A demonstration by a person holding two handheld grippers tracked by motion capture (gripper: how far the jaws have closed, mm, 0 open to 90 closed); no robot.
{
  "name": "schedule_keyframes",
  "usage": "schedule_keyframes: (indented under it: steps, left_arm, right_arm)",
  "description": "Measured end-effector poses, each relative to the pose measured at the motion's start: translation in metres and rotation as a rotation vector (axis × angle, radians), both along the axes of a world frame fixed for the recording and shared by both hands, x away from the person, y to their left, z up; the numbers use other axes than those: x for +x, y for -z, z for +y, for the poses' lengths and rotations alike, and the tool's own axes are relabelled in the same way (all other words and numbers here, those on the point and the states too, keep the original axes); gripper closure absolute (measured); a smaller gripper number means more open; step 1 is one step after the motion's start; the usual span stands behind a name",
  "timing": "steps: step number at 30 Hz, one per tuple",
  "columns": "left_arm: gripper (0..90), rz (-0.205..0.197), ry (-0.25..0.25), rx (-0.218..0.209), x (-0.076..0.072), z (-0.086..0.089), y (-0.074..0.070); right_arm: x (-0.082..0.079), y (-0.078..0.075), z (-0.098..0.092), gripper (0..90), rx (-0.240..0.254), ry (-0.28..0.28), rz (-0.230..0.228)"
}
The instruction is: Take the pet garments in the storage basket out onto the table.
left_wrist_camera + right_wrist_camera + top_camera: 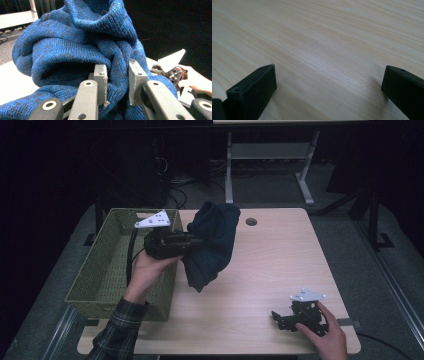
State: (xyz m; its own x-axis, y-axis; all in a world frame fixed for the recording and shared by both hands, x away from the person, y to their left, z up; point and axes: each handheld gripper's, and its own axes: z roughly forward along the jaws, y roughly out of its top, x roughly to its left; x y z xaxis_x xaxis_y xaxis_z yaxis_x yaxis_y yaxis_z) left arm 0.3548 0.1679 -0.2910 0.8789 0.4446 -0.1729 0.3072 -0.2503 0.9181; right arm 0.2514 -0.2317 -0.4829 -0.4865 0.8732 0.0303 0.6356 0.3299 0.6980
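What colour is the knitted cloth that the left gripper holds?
The cloth is blue with darker flecks. The left gripper view shows it best.

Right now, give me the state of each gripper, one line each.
Left gripper: shut on the blue knitted sweater, lifted beside the green woven basket.
Right gripper: open, holding nothing, low over the light wooden table.

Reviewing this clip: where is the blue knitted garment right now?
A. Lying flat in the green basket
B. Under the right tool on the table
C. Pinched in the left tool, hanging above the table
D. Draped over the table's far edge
C: the left tool has its jaws closed on a fold of the blue knitted garment, which hangs beside the green woven basket.
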Motion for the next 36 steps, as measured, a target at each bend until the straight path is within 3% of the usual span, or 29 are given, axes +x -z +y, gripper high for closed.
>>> schedule_keyframes:
  steps: [9, 18, 27, 31, 36]
  left_arm:
    - [72.4, -0.001, 0.013, 0.035, 0.004, -0.028, 0.009]
    - [72.3, 0.015, 0.022, 0.098, 0.011, -0.057, 0.026]
    - [72.3, 0.038, 0.02, 0.181, 0.021, -0.089, 0.053]
    - [72.3, 0.071, 0.017, 0.205, 0.027, -0.103, 0.068]
    - [72.3, 0.106, 0.031, 0.27, 0.033, -0.12, 0.093]
  right_arm:
    - [0.0, 0.0, 0.0, 0.0, 0.0, 0.0, 0.0]
    - [0.0, 0.0, 0.0, 0.0, -0.001, -0.001, 0.0]
    - [0.0, 0.0, 0.0, 0.0, 0.0, -0.001, -0.001]
    - [0.0, 0.0, 0.0, 0.0, -0.001, -0.001, -0.002]
    - [0.0, 0.0, 0.0, 0.0, -0.001, -0.001, 0.001]
